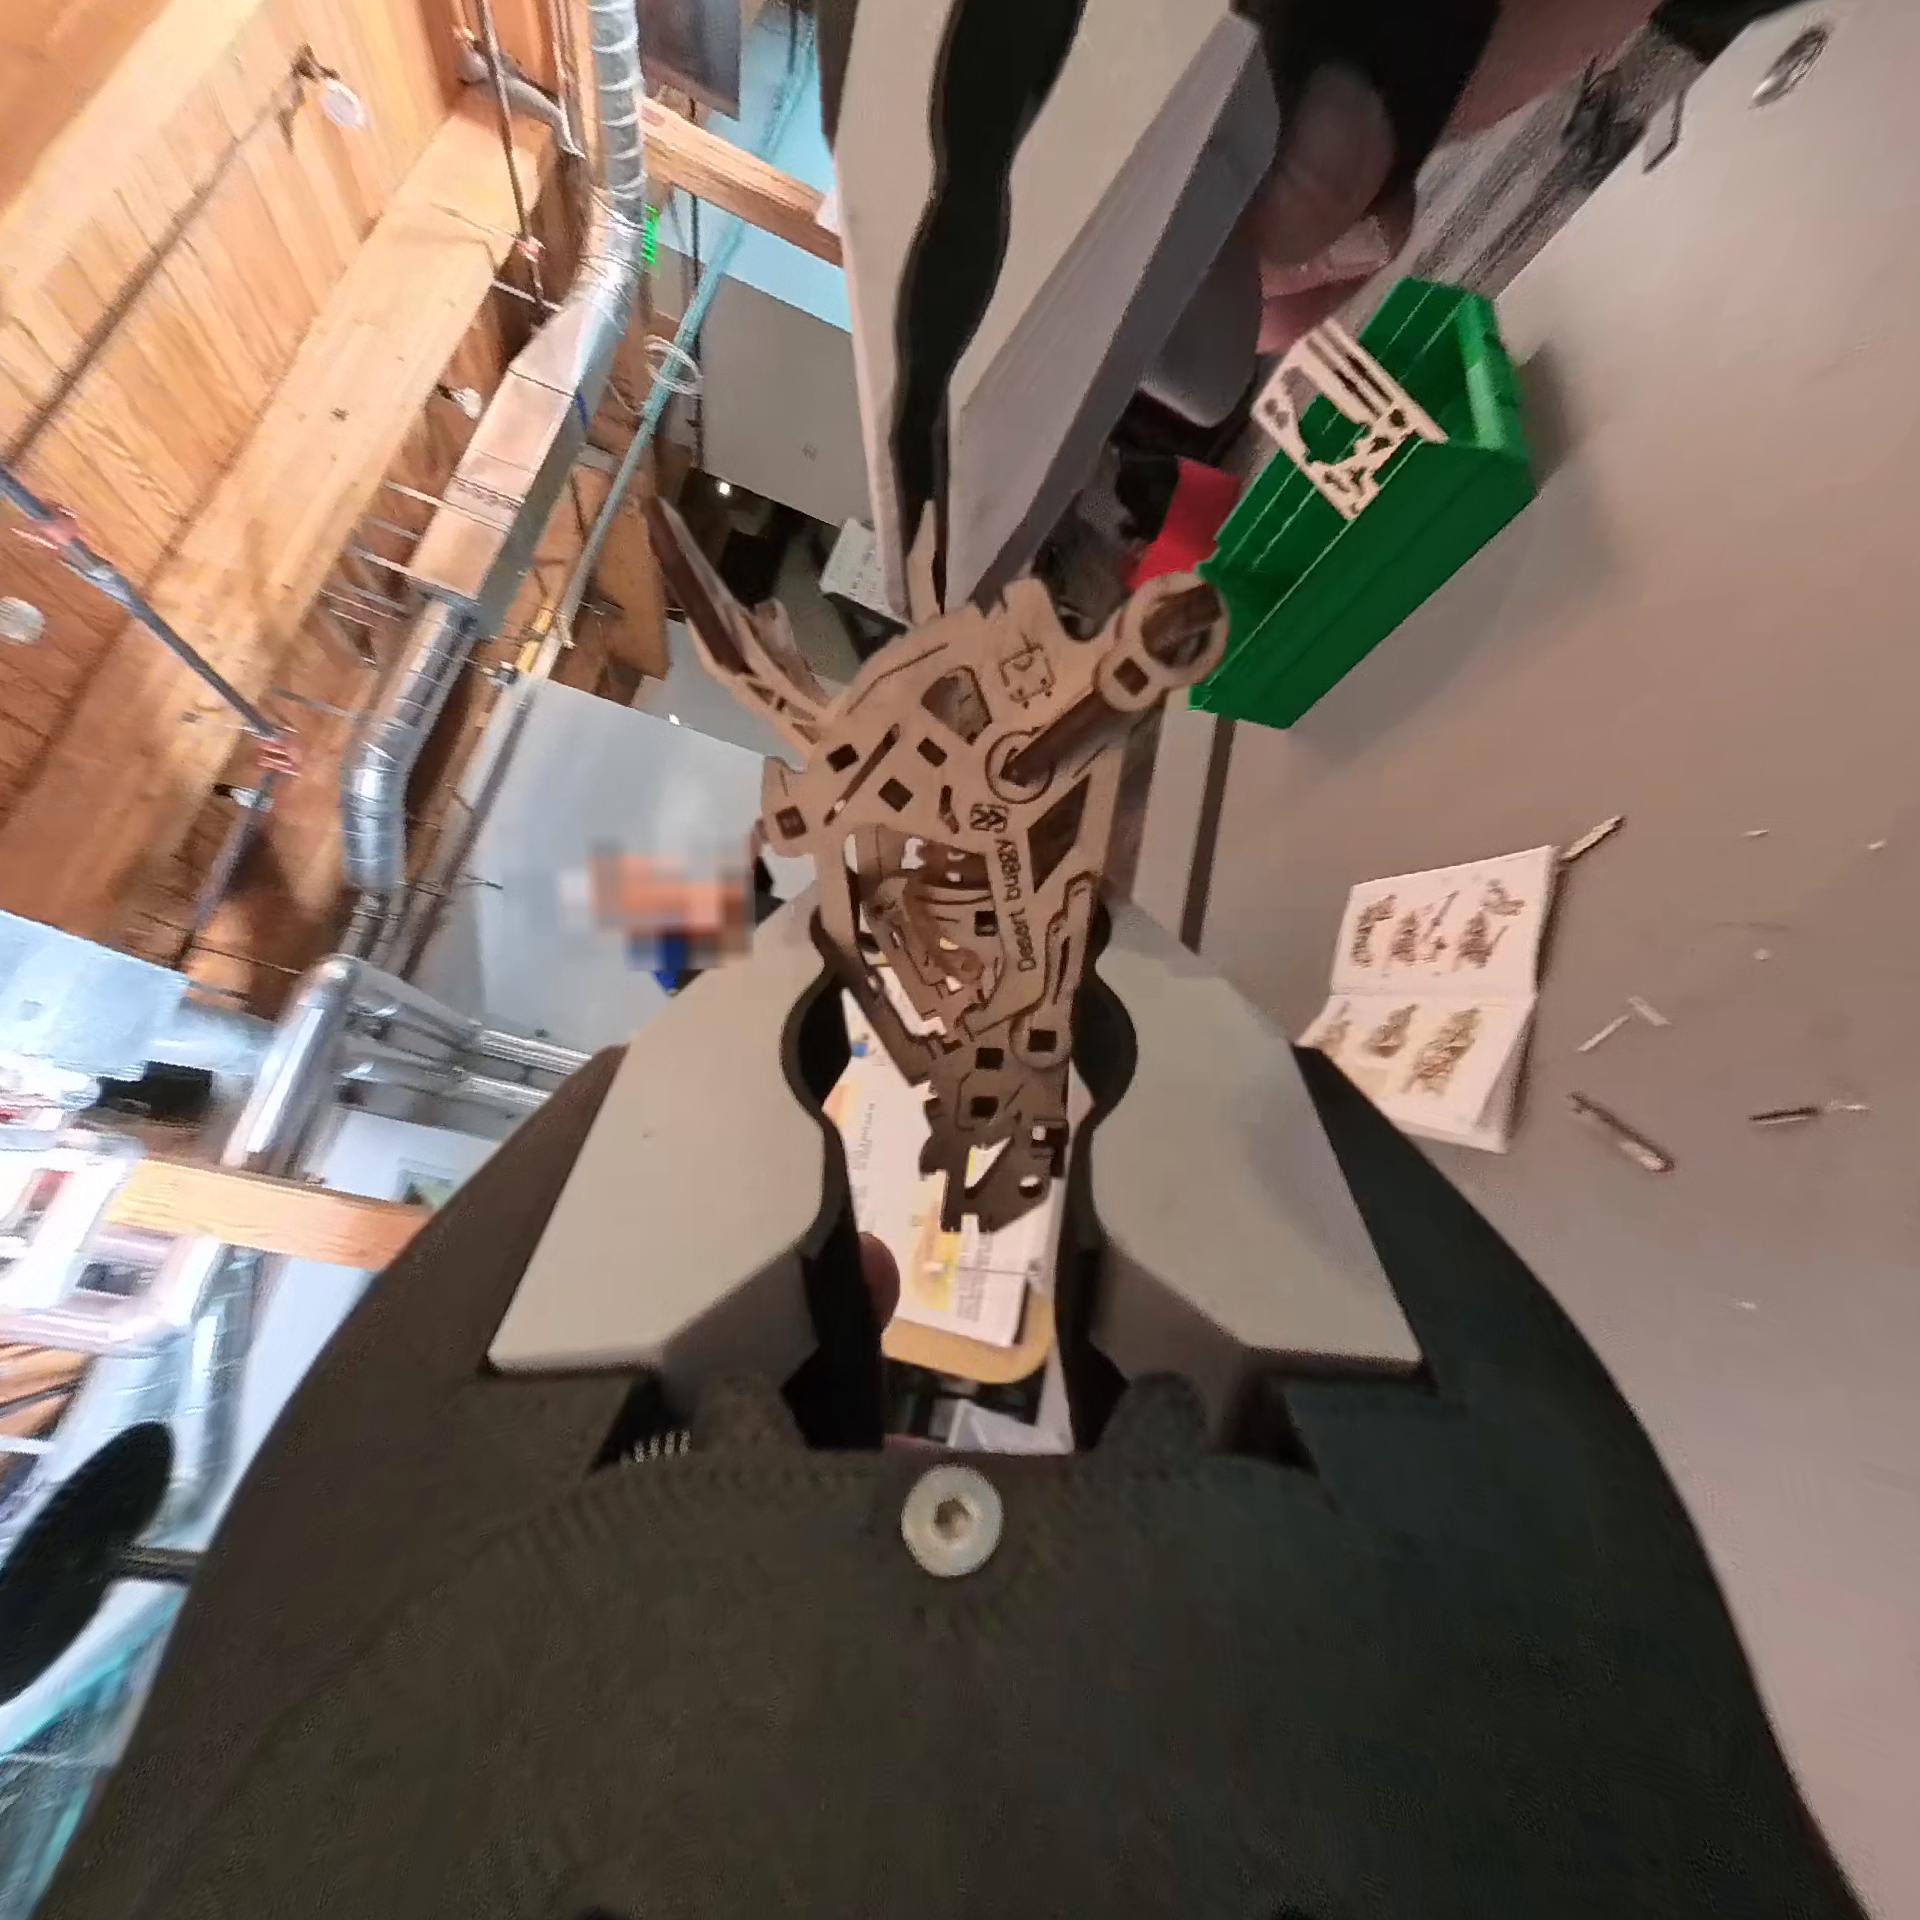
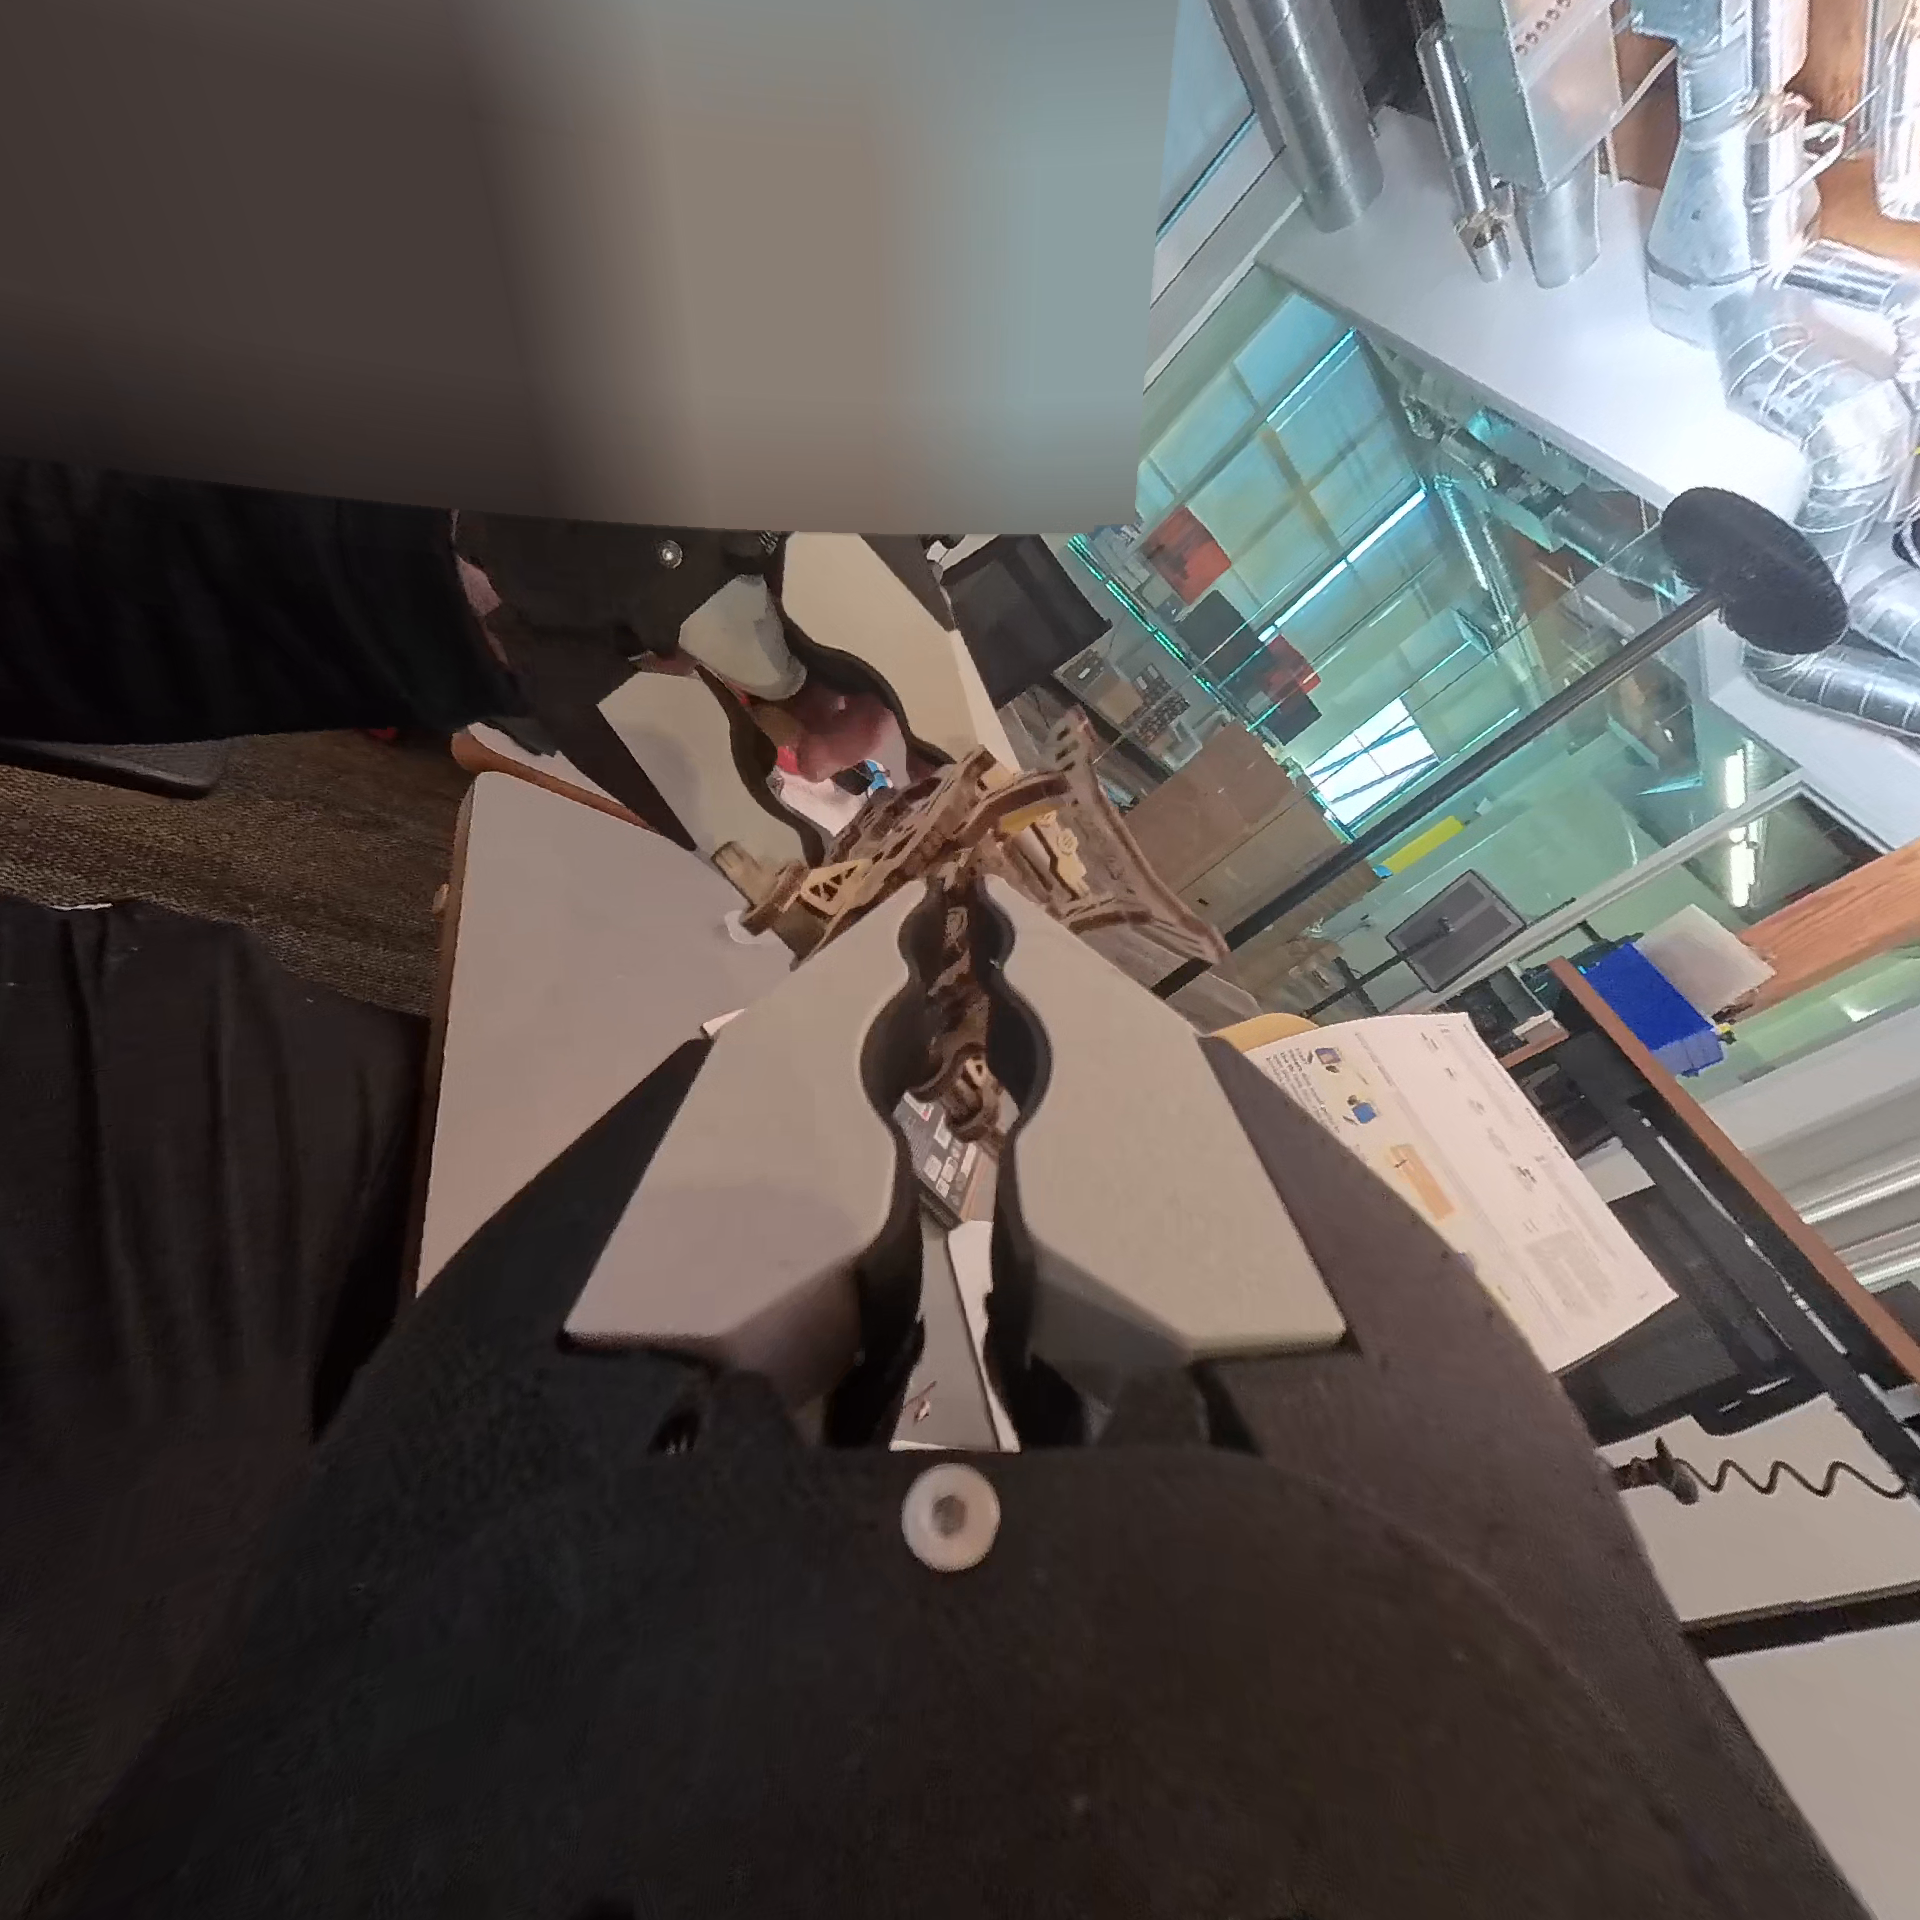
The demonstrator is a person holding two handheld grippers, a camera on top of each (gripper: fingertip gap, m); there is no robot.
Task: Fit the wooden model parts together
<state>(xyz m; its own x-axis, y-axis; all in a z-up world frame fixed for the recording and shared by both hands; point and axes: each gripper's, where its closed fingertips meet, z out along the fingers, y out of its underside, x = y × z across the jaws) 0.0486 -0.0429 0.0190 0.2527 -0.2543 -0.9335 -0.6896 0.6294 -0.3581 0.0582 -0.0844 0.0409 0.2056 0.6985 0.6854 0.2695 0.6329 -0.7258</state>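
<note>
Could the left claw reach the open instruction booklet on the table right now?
Probably not: the left claw is clamped on the wooden buggy model, held up off the table where the instruction booklet lies, so it isn't free.

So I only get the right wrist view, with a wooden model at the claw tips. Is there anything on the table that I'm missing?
Observer: Yes, a green bin stands on the grey table, with a punched-out wooden sheet sticking out of it.
Operator: Any pictures to follow?
Observer: An open booklet of drawings lies flat on the table, nearer than the bin.
Operator: And scraps?
Observer: Several thin wooden slivers lie loose beside the booklet.
</note>
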